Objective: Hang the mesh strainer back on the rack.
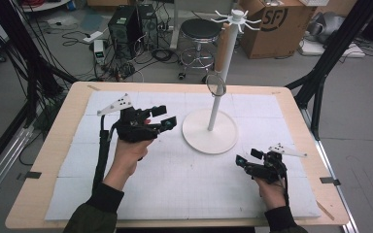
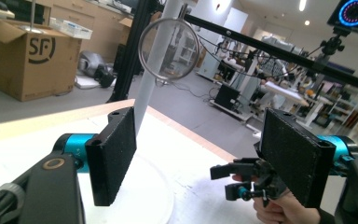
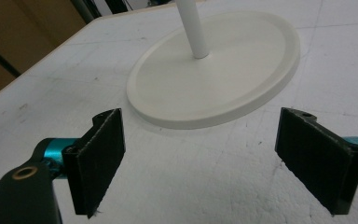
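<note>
While the high view looked down on the table, the white stand sat right of centre, its round base on the white mat and a wooden-handled strainer hanging against its pole. The left gripper, centre-left, pointed toward the stand base with jaws apart and nothing between them. The right gripper, lower right, was also open and empty. A cardboard box at the top edge read "SF".

In the left gripper view, the left gripper had its jaws standing wide and empty; the strainer hung at upper centre, the box marked "SF" upper left, the right gripper lower right.

In the right gripper view, the right gripper was wide open on nothing, the stand base just above it.
</note>
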`<state>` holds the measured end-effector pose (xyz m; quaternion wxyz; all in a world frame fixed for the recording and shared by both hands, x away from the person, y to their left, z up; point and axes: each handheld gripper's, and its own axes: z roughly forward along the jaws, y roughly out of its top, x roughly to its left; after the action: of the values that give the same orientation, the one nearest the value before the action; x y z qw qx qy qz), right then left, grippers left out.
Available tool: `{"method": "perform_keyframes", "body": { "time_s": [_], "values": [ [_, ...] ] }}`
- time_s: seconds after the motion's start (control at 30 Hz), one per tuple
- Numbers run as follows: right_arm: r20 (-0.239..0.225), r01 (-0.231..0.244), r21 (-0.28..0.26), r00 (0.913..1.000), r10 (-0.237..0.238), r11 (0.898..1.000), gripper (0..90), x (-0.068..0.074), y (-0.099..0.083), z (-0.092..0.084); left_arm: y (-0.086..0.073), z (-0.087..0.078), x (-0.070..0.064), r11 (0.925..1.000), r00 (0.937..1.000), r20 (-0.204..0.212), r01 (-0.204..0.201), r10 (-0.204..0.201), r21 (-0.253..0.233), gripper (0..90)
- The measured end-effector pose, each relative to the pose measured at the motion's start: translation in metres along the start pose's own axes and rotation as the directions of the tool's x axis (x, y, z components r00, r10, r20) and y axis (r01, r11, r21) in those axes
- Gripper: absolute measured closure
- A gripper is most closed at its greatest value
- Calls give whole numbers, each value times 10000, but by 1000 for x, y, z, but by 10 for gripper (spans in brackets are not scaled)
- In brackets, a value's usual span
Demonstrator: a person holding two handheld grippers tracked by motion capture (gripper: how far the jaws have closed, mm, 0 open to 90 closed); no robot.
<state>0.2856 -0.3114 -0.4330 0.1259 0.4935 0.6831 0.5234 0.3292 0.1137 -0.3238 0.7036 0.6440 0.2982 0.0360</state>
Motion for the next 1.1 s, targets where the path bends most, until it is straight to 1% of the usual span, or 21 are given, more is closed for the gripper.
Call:
{"method": "perform_keyframes", "body": {
  "time_s": [0.13,0.2,0.27,0.3,0.37,0.4,0.47,0.5,0.57,0.67,0.83,0.93,1.0,1.1],
  "values": [
    [-11,3,33,10000,-3,10000,148,1,0,0,-14,-10,6,9990,9992,-117,392,-395,-209,279],
    [-8,59,35,10000,-59,10000,148,1,0,1,-22,-15,9,9978,9979,-255,596,-603,-285,280],
    [-29,29,47,10000,-29,10000,148,2,0,1,-27,-18,12,9974,9965,-436,705,-709,-115,280],
    [-6,83,34,10000,-83,10000,148,1,0,1,-30,-19,12,9969,9957,-498,773,-778,-107,279],
    [-9,60,30,10000,-60,10000,148,2,0,1,-34,-20,12,9968,9940,-751,796,-790,46,280],
    [-7,69,26,10000,-69,10000,148,2,0,1,-36,-22,13,9968,9933,-852,794,-787,49,280],
    [16,63,29,10000,-63,10000,148,2,0,1,-41,-24,14,9953,9918,-836,967,-963,13,280],
    [-3,69,28,10000,-69,10000,148,2,0,1,-44,-26,15,9941,9900,-909,1087,-1081,18,281],
    [-1,72,47,10000,-72,10000,148,2,0,1,-48,-28,18,9917,9883,-817,1284,-1285,-60,281],
    [-6,93,42,10000,-93,9999,148,2,0,1,-53,-31,19,9899,9866,-819,1402,-1414,-197,281],
    [-8,56,46,10000,-56,10000,148,3,0,1,-60,-37,19,9882,9844,-859,1527,-1533,-139,281],
    [-25,79,42,10000,-79,10000,148,3,0,1,-65,-43,22,9826,9792,-823,1837,-1853,-267,281],
    [-29,58,37,10000,-58,10000,148,3,0,1,-69,-48,24,9804,9769,-855,1932,-1957,-376,282],
    [-4,80,9,10000,-80,10000,148,3,0,1,-78,-56,26,9792,9731,-1099,2001,-2026,-329,284]
  ]
}}
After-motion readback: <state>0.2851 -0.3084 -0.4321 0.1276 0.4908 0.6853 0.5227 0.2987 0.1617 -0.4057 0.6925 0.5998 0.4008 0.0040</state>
